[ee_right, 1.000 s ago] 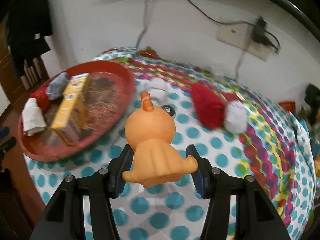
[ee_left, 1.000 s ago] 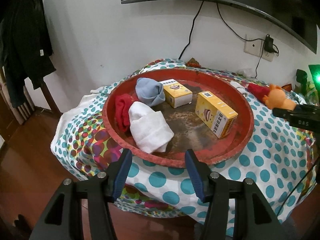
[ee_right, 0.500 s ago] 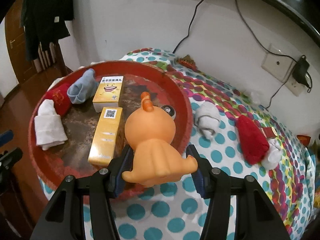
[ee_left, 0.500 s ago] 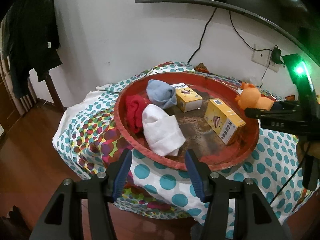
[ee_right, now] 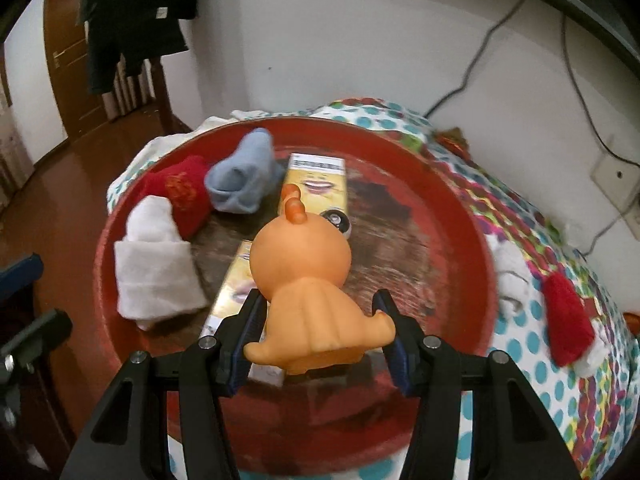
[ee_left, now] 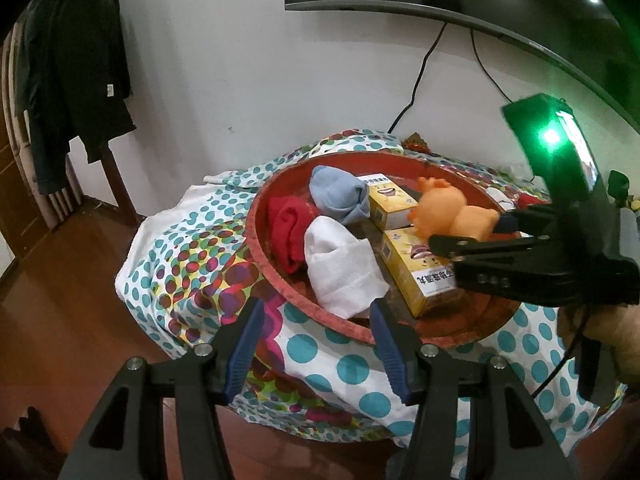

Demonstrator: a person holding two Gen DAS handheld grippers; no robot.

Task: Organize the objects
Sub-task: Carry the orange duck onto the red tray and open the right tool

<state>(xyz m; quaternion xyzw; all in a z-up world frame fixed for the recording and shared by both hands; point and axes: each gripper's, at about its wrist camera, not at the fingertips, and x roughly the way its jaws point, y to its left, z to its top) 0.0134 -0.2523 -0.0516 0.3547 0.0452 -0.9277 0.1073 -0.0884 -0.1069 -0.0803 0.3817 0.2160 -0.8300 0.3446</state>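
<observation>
Right claw (ee_right: pixel 320 332) grips orange duck toy (ee_right: pixel 308 280) above red tray (ee_right: pixel 460 216); left claw (ee_left: pixel 316 336) gapes wide

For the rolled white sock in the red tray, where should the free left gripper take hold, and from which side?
Grip the rolled white sock across its thick folded middle, coming from above on the near-rim side of the red tray. The left gripper is open there, and the sock lies flat, clear of the yellow box.

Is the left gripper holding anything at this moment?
No: the left gripper is open with nothing between its fingers, while the right gripper grips the orange toy over the red tray.
</observation>
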